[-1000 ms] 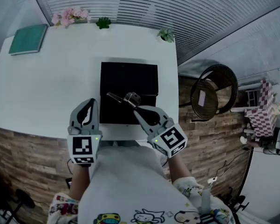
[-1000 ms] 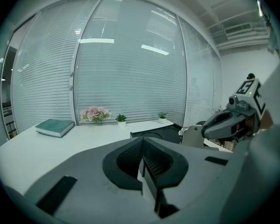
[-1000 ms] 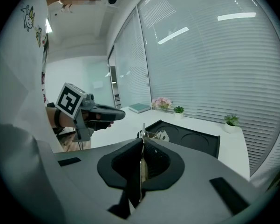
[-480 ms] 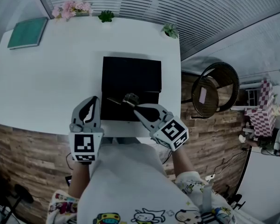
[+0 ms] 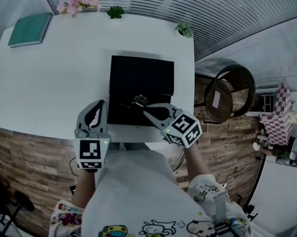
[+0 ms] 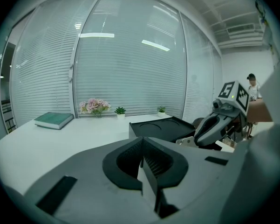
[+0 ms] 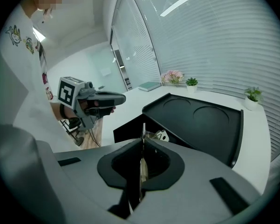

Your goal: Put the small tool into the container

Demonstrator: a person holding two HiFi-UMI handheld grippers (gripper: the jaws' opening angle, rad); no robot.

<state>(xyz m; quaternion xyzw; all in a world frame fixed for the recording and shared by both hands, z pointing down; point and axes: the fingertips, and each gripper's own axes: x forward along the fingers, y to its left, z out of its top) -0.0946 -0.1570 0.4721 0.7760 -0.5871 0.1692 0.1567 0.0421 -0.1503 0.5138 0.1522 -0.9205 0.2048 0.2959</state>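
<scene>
The right claw [image 5: 147, 111] is clamped on the small metal tool [image 5: 140, 100]. The tool projects from the claw's tip toward 11 o'clock, over the near part of the open black container [image 5: 141, 75]. Whether it touches the container floor cannot be told. The left claw [image 5: 99, 105] is closed on nothing, over the white worktop [image 5: 49, 83] at 9 o'clock of the container's near corner. Judgement: only the right claw is placed to deliver. A short descent and release remain. There is room toward 12 o'clock, but the near rim is close.
</scene>
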